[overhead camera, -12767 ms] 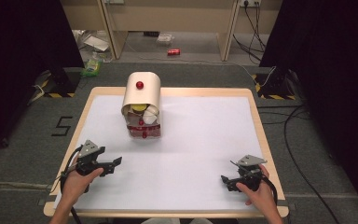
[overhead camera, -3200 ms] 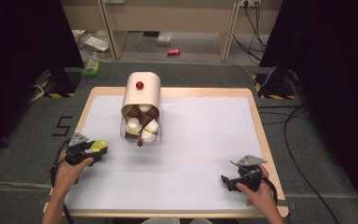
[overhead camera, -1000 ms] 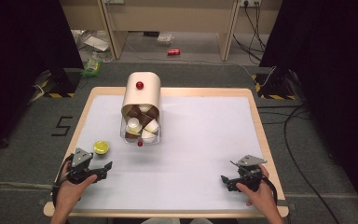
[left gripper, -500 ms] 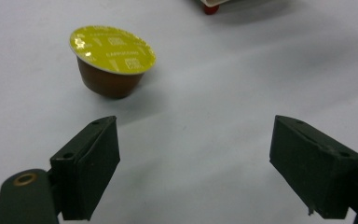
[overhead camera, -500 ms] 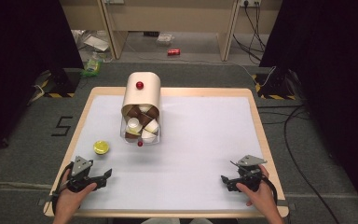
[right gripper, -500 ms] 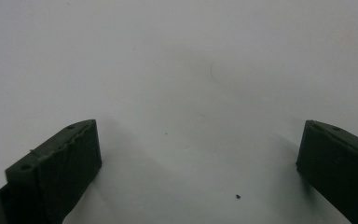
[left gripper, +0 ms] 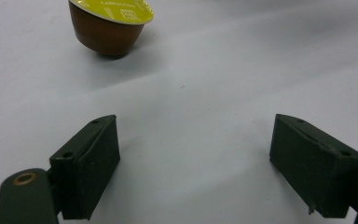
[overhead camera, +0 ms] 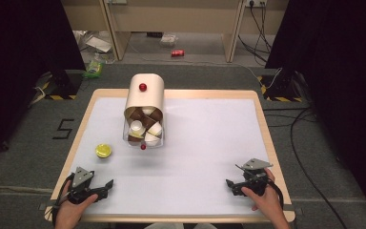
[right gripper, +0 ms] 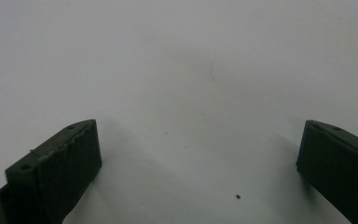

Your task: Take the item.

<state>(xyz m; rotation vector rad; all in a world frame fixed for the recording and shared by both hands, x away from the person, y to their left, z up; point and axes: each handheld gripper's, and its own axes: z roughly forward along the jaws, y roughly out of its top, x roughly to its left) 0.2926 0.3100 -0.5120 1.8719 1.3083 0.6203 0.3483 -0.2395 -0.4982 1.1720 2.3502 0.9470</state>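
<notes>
High view: yellow-lidded capsule (overhead camera: pixel 103 150) sits released, left of the dispenser (overhead camera: pixel 144 112). Left gripper (overhead camera: pixel 106 184) and right gripper (overhead camera: pixel 230 182) are both open and empty. Next probably means reaching into the dispenser for another capsule.

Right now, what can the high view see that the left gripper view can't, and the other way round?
High view alone: the beige rounded dispenser with a red knob, the brown and white capsules heaped in its clear front, the wooden table edge, both hands, and the right gripper.

Left gripper view alone: the brown cup-shaped body under the capsule's lid, and fine print on that lid, too small to read.

Both: the yellow-lidded coffee capsule standing alone on the white tabletop, and the left gripper, open with nothing between its jaws.
</notes>
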